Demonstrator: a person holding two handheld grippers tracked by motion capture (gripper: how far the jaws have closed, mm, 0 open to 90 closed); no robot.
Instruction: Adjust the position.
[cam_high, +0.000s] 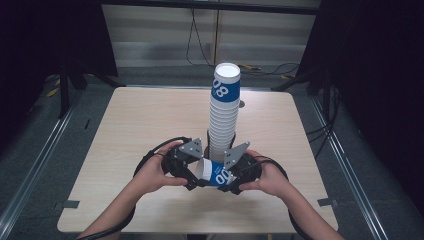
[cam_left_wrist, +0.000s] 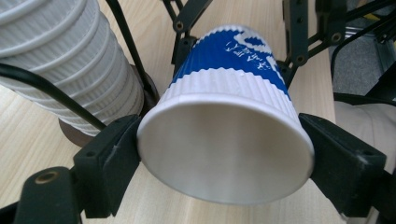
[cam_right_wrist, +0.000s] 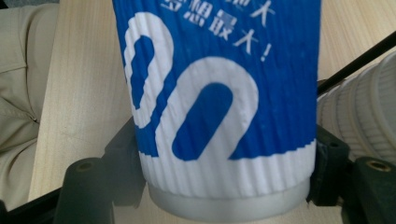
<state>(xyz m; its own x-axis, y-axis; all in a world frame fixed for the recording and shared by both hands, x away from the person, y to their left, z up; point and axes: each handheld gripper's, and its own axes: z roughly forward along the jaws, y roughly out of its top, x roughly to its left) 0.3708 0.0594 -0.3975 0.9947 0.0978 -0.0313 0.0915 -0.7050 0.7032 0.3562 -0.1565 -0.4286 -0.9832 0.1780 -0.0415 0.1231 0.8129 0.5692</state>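
While both hands press inward near the table's (cam_high: 125, 125) front edge, the left gripper (cam_high: 192, 172) clamps the rim end of a blue-and-white paper cup (cam_high: 215, 173) and the right gripper (cam_high: 232, 177) clamps its base end. Lying sideways, the cup hides the jaw tips. Just behind, a tall cup stack (cam_high: 223, 107) leans, its foot hidden.

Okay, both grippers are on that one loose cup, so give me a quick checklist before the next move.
1. Left gripper clamps the loose cup at its wide rim: ok, a jaw presses each side.
2. Right gripper clamps its narrow base end: ok.
3. Cup undented: ok at the rim; the base's bottom face cannot be told.
4. Cup clear of the tall cup stack: ok, it lies sideways just in front of the stack's foot.
5. Stack upright: not ok, it leans slightly.
6. Table beside the stack free for setting down: ok.
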